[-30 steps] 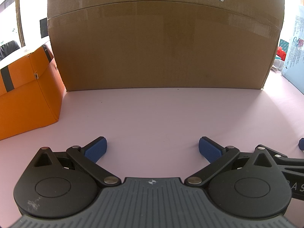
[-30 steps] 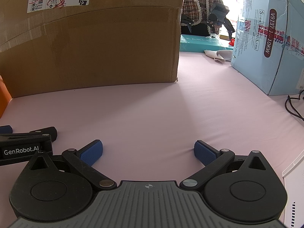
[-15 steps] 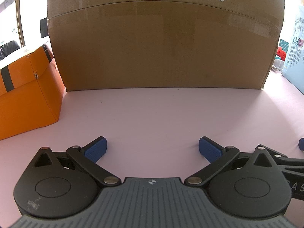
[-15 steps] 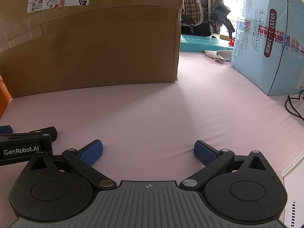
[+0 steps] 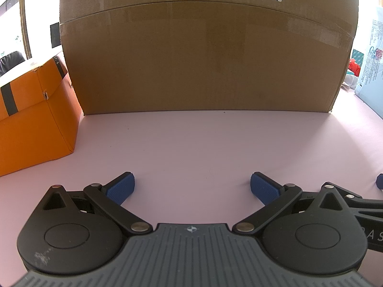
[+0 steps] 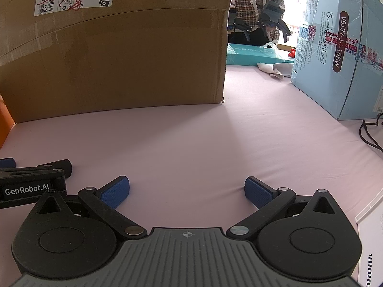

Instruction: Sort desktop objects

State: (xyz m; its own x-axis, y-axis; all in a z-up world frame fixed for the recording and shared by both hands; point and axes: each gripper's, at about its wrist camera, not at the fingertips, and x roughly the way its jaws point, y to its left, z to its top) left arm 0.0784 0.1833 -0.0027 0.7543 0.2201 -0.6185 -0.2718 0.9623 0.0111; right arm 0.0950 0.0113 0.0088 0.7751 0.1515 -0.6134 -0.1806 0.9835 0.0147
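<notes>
My left gripper [image 5: 191, 187] rests low over the pink table cover [image 5: 203, 143], open, with nothing between its blue pads. My right gripper [image 6: 186, 191] is likewise open and empty just above the same cover [image 6: 215, 143]. The two sit side by side: part of the left gripper [image 6: 33, 179] shows at the left edge of the right wrist view, and a piece of the right one [image 5: 373, 201] at the right edge of the left wrist view. A large brown cardboard box [image 5: 205, 47] stands straight ahead of both. No small desktop object lies between the fingers.
An orange box [image 5: 33, 119] stands to the left. A light blue carton [image 6: 340, 47] stands at the right, a black cable [image 6: 368, 134] beside it. A teal flat box [image 6: 253, 55] and white cloth [image 6: 275, 69] lie farther back, with a person behind. A white tray corner [image 6: 371, 234] is at lower right.
</notes>
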